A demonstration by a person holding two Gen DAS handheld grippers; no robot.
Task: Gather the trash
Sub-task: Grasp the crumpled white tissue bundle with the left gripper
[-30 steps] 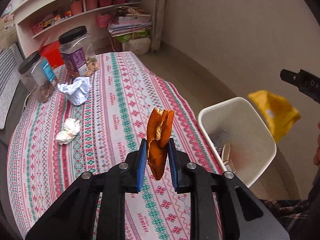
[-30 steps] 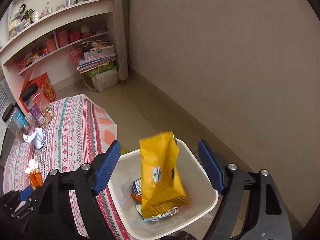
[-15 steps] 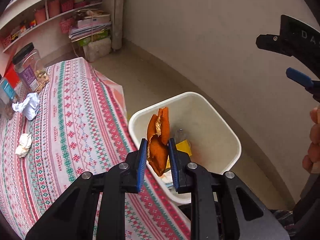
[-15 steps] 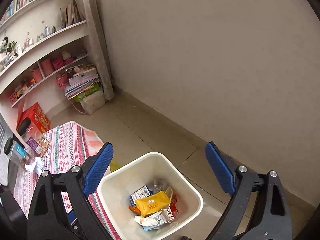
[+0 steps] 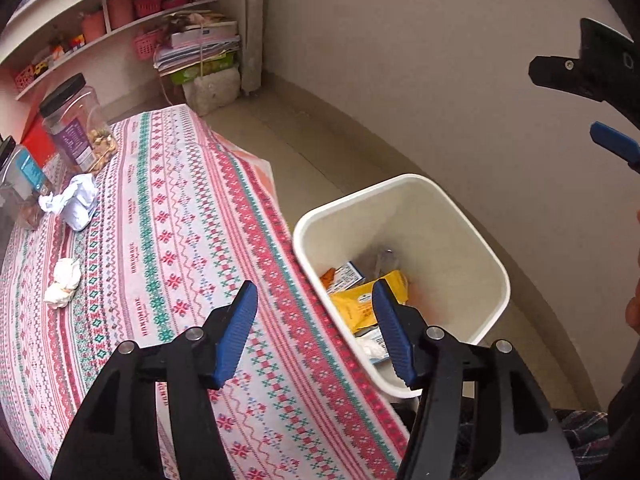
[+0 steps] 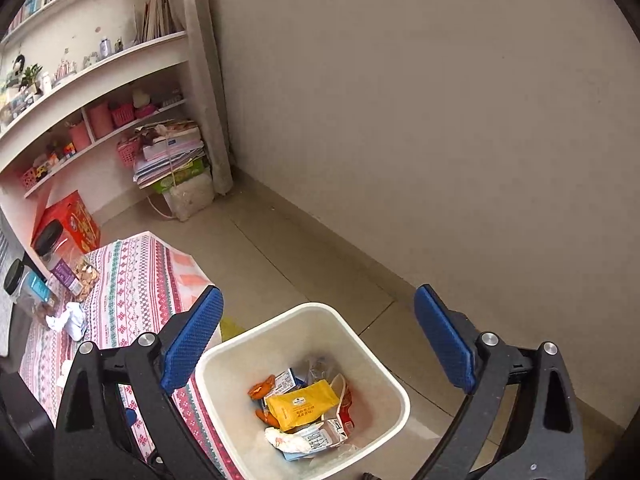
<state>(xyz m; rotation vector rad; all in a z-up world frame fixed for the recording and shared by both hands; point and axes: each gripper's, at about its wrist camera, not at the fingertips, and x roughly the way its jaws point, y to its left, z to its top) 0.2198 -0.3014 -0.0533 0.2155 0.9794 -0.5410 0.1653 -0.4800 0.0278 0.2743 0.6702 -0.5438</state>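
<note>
My left gripper (image 5: pixel 313 292) hovers over the table edge beside the white bin (image 5: pixel 400 182). Its jaws are opening and nothing is between them. An orange peel (image 6: pixel 262 390) lies in the bin (image 6: pixel 304 308) beside a yellow packet (image 6: pixel 302 402) and small cartons. The peel (image 5: pixel 328 276) and packet (image 5: pixel 360 304) also show in the left wrist view. My right gripper (image 6: pixel 319 296) hangs above the bin, its jaws still opening wide and empty. Two crumpled paper wads (image 5: pixel 74 202) (image 5: pixel 62 282) lie on the patterned tablecloth (image 5: pixel 180 220).
Two clear jars with black lids (image 5: pixel 76 124) (image 5: pixel 20 184) stand at the table's far left. A red box (image 6: pixel 68 220) and stacked shelves (image 6: pixel 100 80) lie beyond. A bare wall runs close behind the bin. A hand (image 5: pixel 634 312) shows at the right edge.
The left jaws have spread and the orange peel has dropped from them into the bin. The yellow packet fell from the right gripper into the bin, and the right jaws widened.
</note>
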